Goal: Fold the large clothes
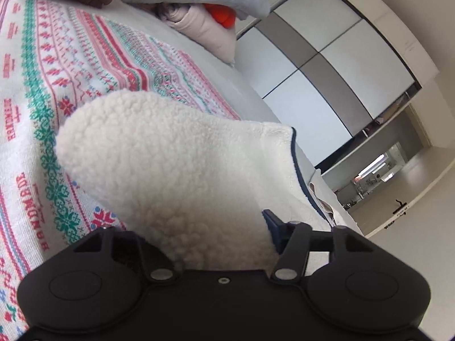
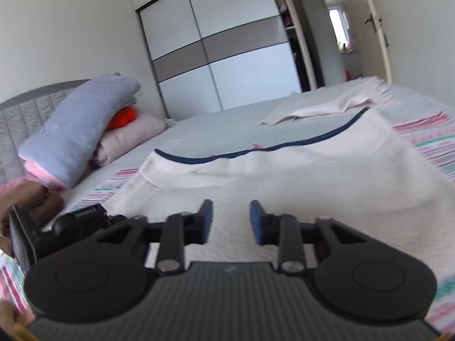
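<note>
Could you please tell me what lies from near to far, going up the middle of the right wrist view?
Right hand-held gripper → cream fleece garment → its navy trim → grey bedsheet → wardrobe with sliding doors.

One white fleece garment [image 2: 284, 176] with dark blue trim lies on the bed [image 2: 216, 125]. One patterned knit blanket [image 1: 85, 56] is under it. By the headboard [image 2: 25, 108] there's a pile: one blue-grey folded blanket [image 2: 71, 130], one pink bundle [image 2: 130, 136] beneath it, one orange item [image 2: 123, 118] tucked between them. Past the fleece, one beige cloth [image 2: 327, 108] lies flat. One wardrobe [image 2: 216, 45] with two sliding doors stands behind the bed. Two hand-held grippers: left [image 1: 199, 244], right [image 2: 231, 221].
</note>
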